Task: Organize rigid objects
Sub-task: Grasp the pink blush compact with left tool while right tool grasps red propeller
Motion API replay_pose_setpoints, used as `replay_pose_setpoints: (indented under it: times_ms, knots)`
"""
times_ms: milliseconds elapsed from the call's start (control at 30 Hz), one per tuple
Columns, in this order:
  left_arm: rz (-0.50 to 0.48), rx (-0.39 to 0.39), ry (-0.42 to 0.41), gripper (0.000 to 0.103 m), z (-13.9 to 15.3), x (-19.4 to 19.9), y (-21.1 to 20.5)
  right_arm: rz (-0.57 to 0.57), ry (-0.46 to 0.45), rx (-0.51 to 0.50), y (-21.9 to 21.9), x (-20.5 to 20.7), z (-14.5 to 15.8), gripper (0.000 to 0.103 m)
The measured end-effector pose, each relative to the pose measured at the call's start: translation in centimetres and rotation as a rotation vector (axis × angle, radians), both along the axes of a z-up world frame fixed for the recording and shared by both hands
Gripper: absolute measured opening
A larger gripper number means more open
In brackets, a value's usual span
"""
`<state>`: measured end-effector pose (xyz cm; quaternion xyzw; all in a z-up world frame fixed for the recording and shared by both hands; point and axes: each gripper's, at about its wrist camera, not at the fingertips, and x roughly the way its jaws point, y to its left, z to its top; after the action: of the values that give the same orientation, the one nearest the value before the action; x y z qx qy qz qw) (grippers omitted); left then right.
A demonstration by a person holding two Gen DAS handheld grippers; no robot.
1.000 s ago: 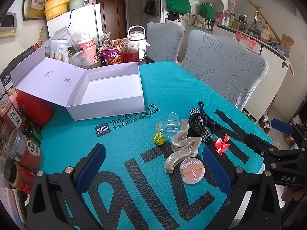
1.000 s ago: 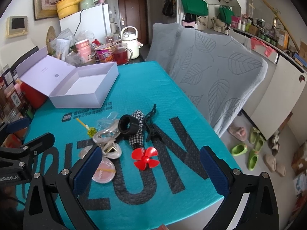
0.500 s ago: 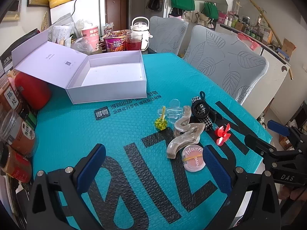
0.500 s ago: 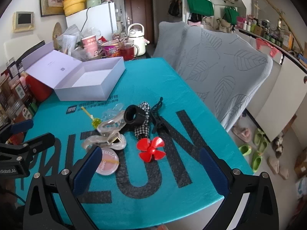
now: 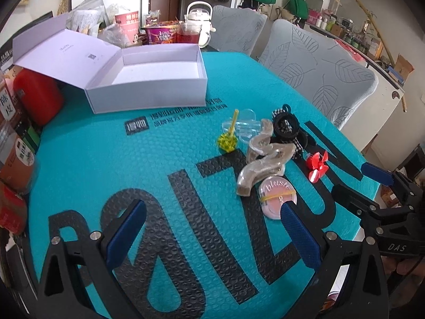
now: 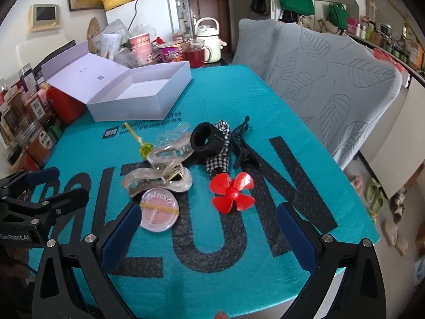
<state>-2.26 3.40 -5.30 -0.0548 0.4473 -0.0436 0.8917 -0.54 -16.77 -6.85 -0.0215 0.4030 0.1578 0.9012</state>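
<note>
Several small items lie heaped on the teal mat (image 5: 132, 164): a pink blush compact (image 5: 277, 198), a translucent hair claw (image 5: 263, 164), a red propeller (image 5: 317, 167), a yellow-green pick (image 5: 227, 142), and a black ring on checked fabric (image 5: 287, 127). My left gripper (image 5: 212, 208) hovers open just short of the heap, and its right finger hides the compact's near edge. My right gripper (image 6: 208, 212) is open too, with the red propeller (image 6: 232, 192) just beyond its tips, the compact (image 6: 158, 214) by its left finger and a black claw clip (image 6: 241, 143) farther off. An open white box (image 5: 148, 90) stands empty behind.
Jars and a red canister (image 5: 37, 95) line the mat's left edge. Cups, noodle bowls and a white kettle (image 6: 208, 40) crowd behind the box (image 6: 138, 98). Grey leaf-print chairs (image 6: 332, 85) stand along the right side. The mat's near edge (image 6: 239, 300) is close.
Both grippers have shifted while staying open; the heap sits higher in both views and looks larger in the right wrist view. No item on the mat has moved.
</note>
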Motion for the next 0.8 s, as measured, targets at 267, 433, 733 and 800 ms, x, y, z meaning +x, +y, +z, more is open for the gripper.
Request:
replay_pose_setpoints:
  times_ms: [267, 433, 733, 800]
  knots:
    - [-0.044, -0.047, 0.025, 0.103, -1.8, 0.2, -2.3, -0.018, -0.003, -0.001, -1.8, 0.5, -1.8, 0.103]
    - [-0.081, -0.095, 0.057, 0.098, -3.4, 0.8, -4.3, -0.029, 0.036, 0.007, -3.5, 1.2, -2.9, 0.103]
    - [-0.091, -0.036, 0.039, 0.081, -4.8, 1.9, -8.3, -0.071, 0.031, 0.039, -7.1, 1.9, -3.6, 0.103]
    - [-0.084, 0.034, 0.027, 0.081, -5.0, 2.2, -9.2, -0.077, 0.032, 0.037, -7.6, 2.0, -3.8, 0.103]
